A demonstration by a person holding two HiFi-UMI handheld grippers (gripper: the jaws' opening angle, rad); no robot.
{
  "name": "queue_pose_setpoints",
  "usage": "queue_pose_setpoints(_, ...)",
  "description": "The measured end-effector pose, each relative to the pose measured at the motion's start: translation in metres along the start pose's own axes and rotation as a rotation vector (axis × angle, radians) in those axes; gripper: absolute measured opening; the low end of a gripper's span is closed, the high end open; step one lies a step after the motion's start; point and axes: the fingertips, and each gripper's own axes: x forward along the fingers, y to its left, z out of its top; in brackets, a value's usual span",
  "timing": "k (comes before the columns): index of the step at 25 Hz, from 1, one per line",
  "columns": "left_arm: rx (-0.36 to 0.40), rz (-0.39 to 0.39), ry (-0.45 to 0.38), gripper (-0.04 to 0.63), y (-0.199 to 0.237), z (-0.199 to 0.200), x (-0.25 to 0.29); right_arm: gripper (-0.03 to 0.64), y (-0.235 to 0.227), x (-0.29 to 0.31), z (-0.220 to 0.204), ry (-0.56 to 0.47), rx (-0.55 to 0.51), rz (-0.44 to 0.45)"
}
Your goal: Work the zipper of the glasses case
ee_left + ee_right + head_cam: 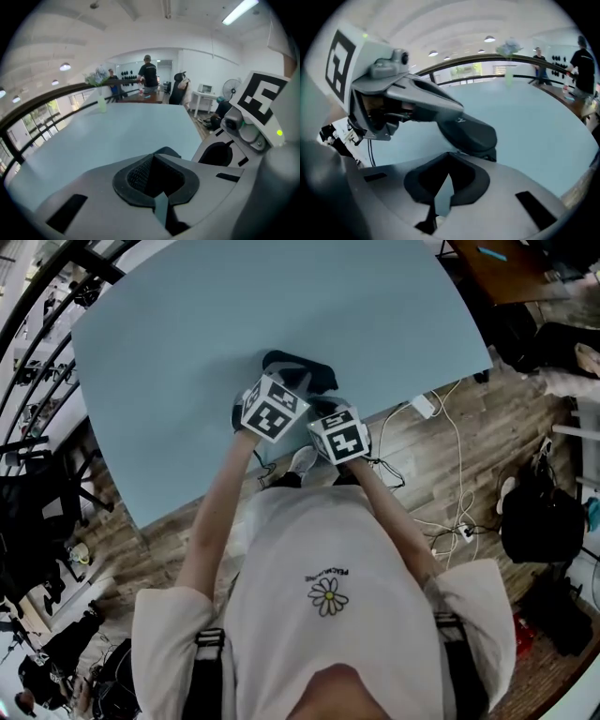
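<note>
Seemingly to steady it, closed left tongs point(153, 159) bore on the dark glasses case point(298, 367) on the blue worktop point(234, 324) — right tongs point(450, 154) shut tight beside it, perhaps pinching the zipper pull.

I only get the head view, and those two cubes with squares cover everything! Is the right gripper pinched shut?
Observer: Yes. In the right gripper view, the right gripper has its jaws together, with nothing that I can see between them.
Operator: What about the left one?
Observer: The left gripper has its jaws together too. The black rounded glasses case sits just past their tips.
Operator: Is anything else on the table?
Observer: At the far edge of the pale blue table stands what looks like a pale green vase holding flowers.
</note>
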Motion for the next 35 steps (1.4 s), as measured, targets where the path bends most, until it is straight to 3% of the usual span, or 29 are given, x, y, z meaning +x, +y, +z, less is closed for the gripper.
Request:
queue_pose_setpoints(3,0.076,0.076,-0.038,0.029,0.023,0.012,-0.012,0.006,-0.025,-0.004,-0.003,-0.012,0.041,-0.074)
queue_pose_setpoints(5,0.115,0.085,0.005,0.11,0.04,0.007,-0.013,0.006,-0.031,-0.004,-0.001,-0.013,0.026,-0.101)
queue_pose_setpoints(7,0.139,0.078,0.076,0.126,0.052,-0.007,-0.009,0.006,-0.038,-0.003,0.003,-0.018,0.014,-0.115)
queue_pose_setpoints(11,0.076,0.039,0.118,0.046,0.049,-0.021,-0.006,0.008,-0.064,0.006,0.025,-0.03,-0.057,-0.16)
queue_pose_setpoints(15,0.059,0.141,0.133,0.016,0.052,-0.019,-0.001,0.008,-0.081,0.012,0.047,-0.027,-0.155,-0.17)
queue_pose_setpoints(17,0.031,0.153,0.148,0.015,0.052,-0.019,0.0,0.012,-0.079,0.013,0.04,-0.022,-0.136,-0.161)
queue_pose_setpoints(20,-0.044,0.142,0.117,0.015,0.055,-0.019,-0.001,0.111,-0.068,0.024,0.025,0.002,-0.084,-0.128)
queue_pose_setpoints(23,-0.122,0.116,0.073,0.015,0.057,-0.019,-0.003,0.117,-0.066,0.031,0.025,-0.013,-0.068,-0.192)
queue_pose_setpoints(26,-0.142,0.099,0.058,0.015,0.054,-0.019,-0.004,0.115,-0.072,0.031,0.03,-0.042,-0.047,-0.277)
queue_pose_setpoints(29,-0.136,0.099,0.054,0.015,0.055,-0.019,-0.004,0.115,-0.072,0.032,0.031,-0.053,-0.048,-0.286)
queue_pose_setpoints(30,-0.138,0.098,0.053,0.015,0.055,-0.019,-0.004,0.092,-0.072,0.032,0.031,-0.056,-0.054,-0.293)
queue_pose_setpoints(31,-0.139,0.097,0.052,0.015,0.056,-0.02,-0.005,0.014,-0.071,0.032,0.03,-0.055,-0.067,-0.307)
queue_pose_setpoints(35,-0.145,0.097,0.037,0.015,0.056,-0.021,-0.006,0.009,-0.07,0.033,0.028,-0.036,-0.093,-0.317)
